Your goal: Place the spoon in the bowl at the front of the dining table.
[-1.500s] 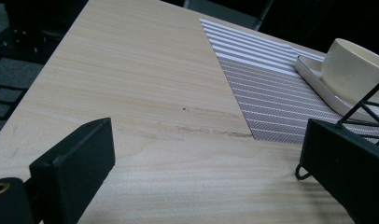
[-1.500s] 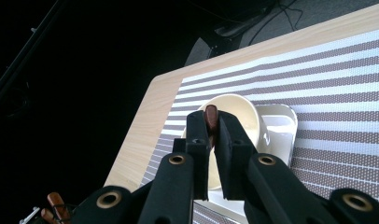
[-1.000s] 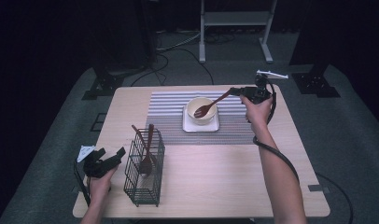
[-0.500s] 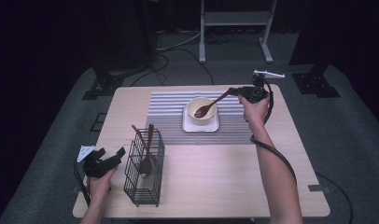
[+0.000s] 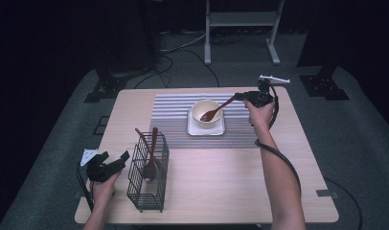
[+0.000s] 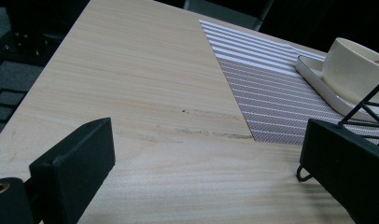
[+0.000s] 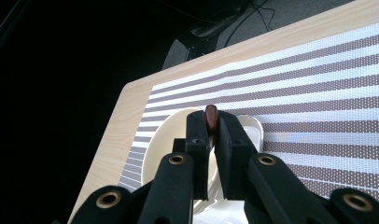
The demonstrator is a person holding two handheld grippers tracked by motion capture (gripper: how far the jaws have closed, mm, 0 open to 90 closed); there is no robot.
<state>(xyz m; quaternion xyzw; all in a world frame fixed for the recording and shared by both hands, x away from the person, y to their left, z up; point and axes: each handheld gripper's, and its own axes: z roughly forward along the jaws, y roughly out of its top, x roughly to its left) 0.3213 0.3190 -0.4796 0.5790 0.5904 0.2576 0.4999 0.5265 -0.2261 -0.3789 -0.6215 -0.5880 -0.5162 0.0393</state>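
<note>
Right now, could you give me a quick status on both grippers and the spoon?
Right gripper shut on wooden spoon, its head in the bowl. Left gripper open, beside the wire basket. Nothing in the way.

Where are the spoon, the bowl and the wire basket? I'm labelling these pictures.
spoon [image 5: 216,111], high view, on its handle.
bowl [image 5: 200,108], high view, on its rim.
wire basket [image 5: 143,198], high view, on its front wall.
</note>
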